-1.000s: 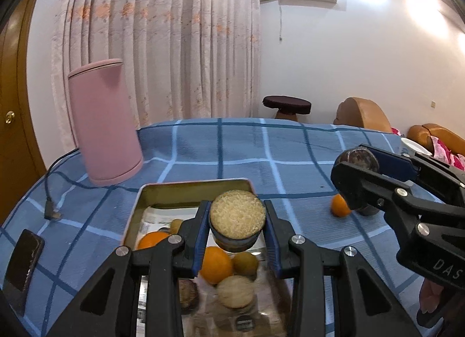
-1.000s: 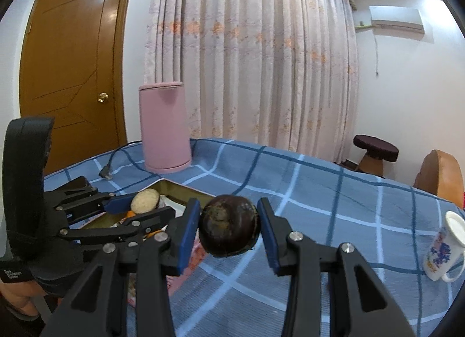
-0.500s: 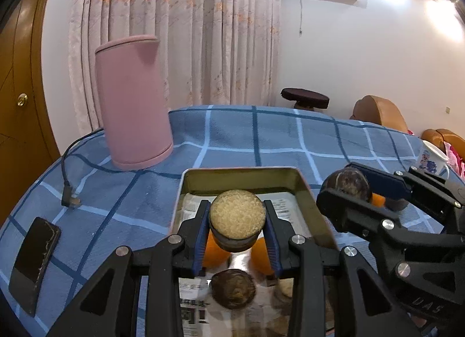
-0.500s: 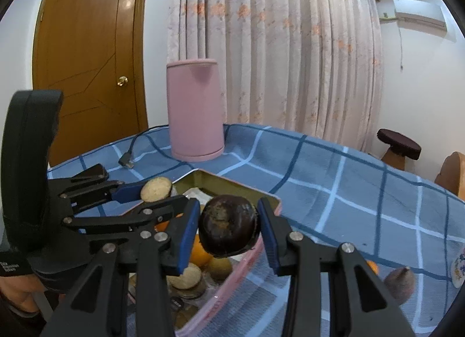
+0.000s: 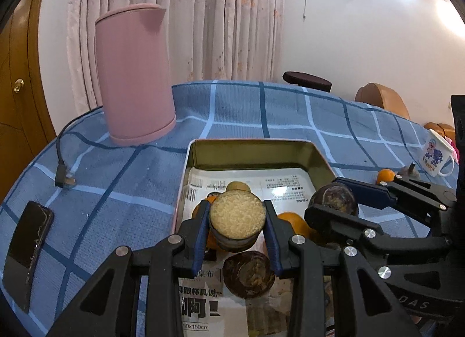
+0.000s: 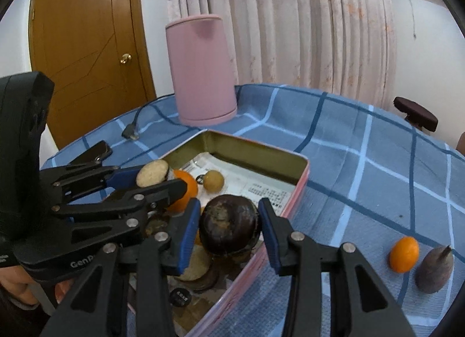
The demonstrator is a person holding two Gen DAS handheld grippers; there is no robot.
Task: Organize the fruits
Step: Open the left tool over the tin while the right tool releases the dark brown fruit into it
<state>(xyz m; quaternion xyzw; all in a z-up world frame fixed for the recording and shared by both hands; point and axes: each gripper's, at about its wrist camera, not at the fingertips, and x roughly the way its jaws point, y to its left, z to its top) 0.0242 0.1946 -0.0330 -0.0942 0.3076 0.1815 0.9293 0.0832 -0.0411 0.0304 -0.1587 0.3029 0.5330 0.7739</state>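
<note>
Left gripper (image 5: 237, 228) clamps a cut fruit half (image 5: 237, 219), pale face toward camera; right gripper (image 6: 229, 232) apparently grips a dark round fruit (image 6: 228, 228).

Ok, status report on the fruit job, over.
Left gripper shut on a tan-topped fruit, right gripper shut on a dark fruit, both over the tin. Orange and a brown fruit lie outside. Nothing in the way.

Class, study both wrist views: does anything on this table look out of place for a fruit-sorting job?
Yes. A small orange fruit and a dark pointed fruit sit loose on the blue checked tablecloth, outside the rectangular metal tin holding the other fruit. A black phone lies near the table's edge.
</note>
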